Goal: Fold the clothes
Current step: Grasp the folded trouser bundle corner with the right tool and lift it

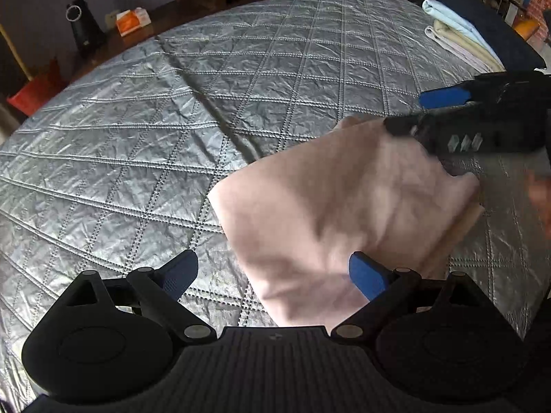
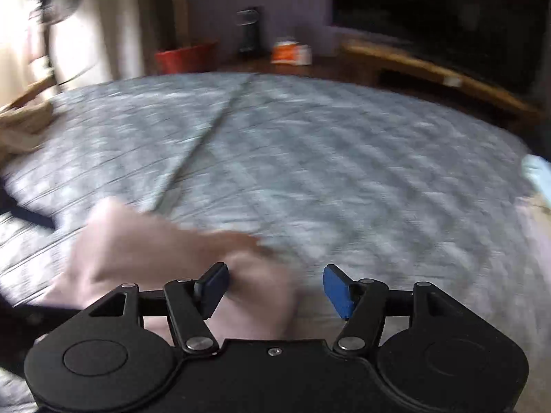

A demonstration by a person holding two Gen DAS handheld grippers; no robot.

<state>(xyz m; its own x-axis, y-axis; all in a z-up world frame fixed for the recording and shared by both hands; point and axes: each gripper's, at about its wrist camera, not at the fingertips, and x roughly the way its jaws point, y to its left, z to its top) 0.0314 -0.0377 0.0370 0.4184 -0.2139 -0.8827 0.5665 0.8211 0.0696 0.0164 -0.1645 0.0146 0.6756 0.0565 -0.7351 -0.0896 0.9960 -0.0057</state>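
A pale pink cloth [image 1: 344, 213], folded into a rough rectangle, lies on the grey quilted bed cover [image 1: 172, 137]. My left gripper [image 1: 273, 275] hovers open over the cloth's near corner, its right blue pad [image 1: 365, 275] above the fabric. My right gripper [image 1: 423, 112] reaches in from the right at the cloth's far corner. The right wrist view is blurred: the right gripper [image 2: 275, 287] stands open, and the pink cloth [image 2: 165, 241] bulges up by its left pad [image 2: 215, 285] without being pinched.
A stack of folded pale clothes [image 1: 458, 34] rests on a dark blue fabric [image 1: 489, 31] at the bed's far right. A beige garment [image 2: 24, 127] lies at the bed's left edge. Beyond the bed stand an orange box [image 1: 132, 20] and a red bin [image 1: 34, 93].
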